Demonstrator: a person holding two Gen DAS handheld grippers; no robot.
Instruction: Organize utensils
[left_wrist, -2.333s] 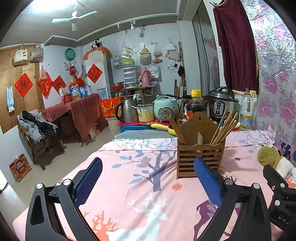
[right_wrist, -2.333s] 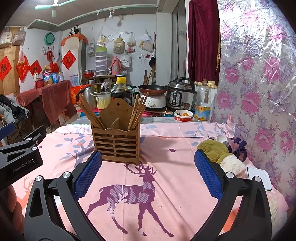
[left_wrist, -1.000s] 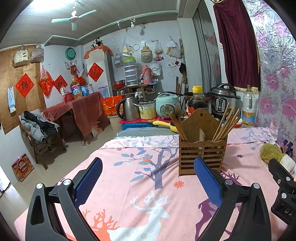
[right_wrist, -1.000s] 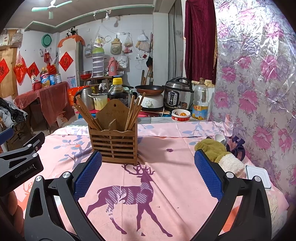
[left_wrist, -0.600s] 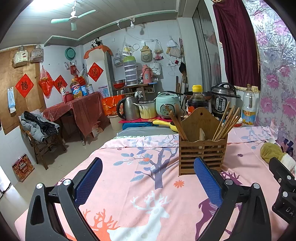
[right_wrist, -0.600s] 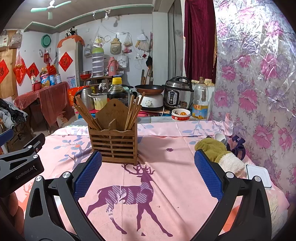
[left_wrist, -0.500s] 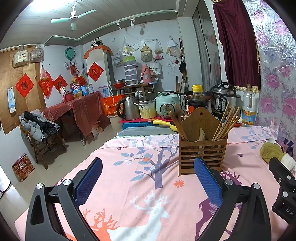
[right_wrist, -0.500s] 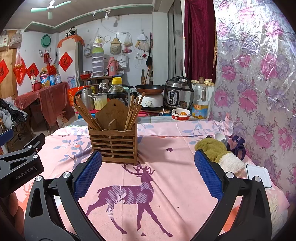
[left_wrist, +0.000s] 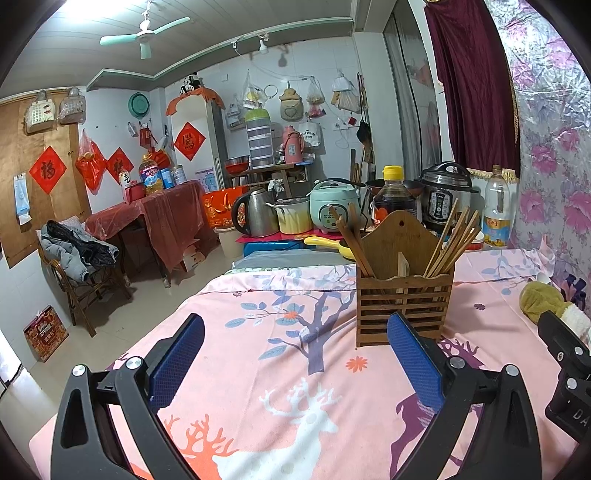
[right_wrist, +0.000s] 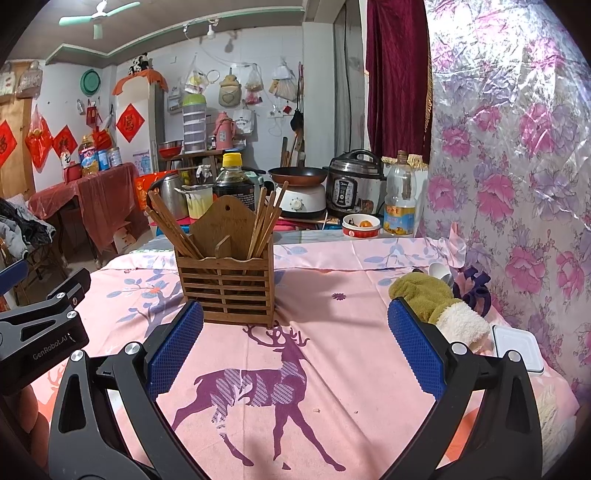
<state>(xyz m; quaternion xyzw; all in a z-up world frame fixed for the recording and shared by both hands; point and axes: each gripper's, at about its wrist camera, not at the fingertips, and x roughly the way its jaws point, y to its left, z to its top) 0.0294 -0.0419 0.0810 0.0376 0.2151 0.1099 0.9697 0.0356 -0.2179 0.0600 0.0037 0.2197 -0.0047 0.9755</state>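
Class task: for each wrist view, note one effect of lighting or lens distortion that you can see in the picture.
Left wrist view: the ceiling light glares white at the top edge, and the walls bow outward. Right wrist view: the wooden holder casts a shadow rightward on the tablecloth, and dark corners frame the picture.

Left gripper (left_wrist: 295, 356) and right gripper (right_wrist: 295, 345) side by side, jaws wide apart, empty.

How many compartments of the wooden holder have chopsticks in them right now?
2: dark chopsticks lean in the left compartment of the wooden holder, lighter chopsticks in the right one. Any short utensils behind the slats would be hidden.
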